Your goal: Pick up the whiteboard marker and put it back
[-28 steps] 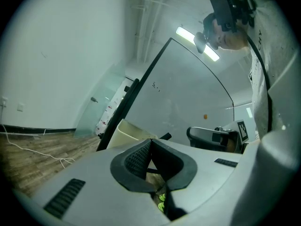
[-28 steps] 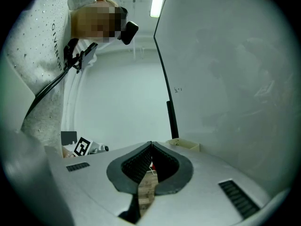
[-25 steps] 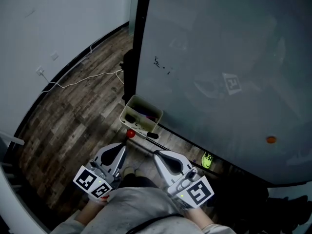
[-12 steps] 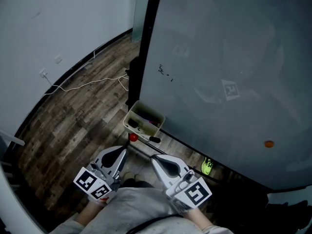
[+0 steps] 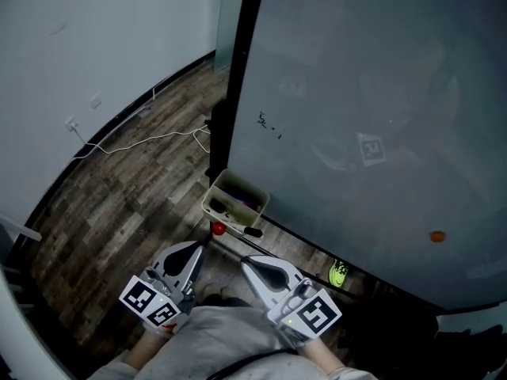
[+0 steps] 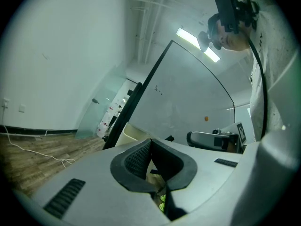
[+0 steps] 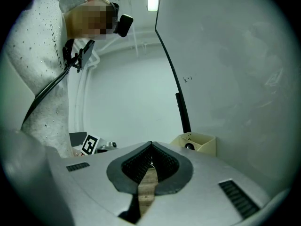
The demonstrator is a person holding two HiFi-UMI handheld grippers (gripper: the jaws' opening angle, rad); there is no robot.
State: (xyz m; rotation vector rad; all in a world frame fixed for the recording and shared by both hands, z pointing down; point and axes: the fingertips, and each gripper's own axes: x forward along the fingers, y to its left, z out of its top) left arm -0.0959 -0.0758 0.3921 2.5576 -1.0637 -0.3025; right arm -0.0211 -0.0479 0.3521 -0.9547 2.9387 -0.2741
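Observation:
A cream holder box (image 5: 235, 200) hangs at the lower left corner of the whiteboard (image 5: 372, 117), with dark markers inside. Just below it, a red-tipped piece (image 5: 216, 229) and a black marker (image 5: 252, 232) lie on the board's ledge. My left gripper (image 5: 197, 249) and right gripper (image 5: 248, 261) are side by side, close to the person's body and short of the ledge. Both are shut with nothing between the pads. The box shows as a cream holder (image 7: 195, 142) ahead in the right gripper view and as a cream edge (image 6: 126, 132) in the left gripper view.
The whiteboard's black frame post (image 5: 231, 93) stands at the left of the board. A white cable (image 5: 135, 141) trails over the wooden floor toward a wall socket (image 5: 71, 123). A yellow-green object (image 5: 338, 274) lies on the floor under the board.
The head view has shifted, so the board and box sit slightly lower and further right in the picture. Both grippers stay shut and nearly still.

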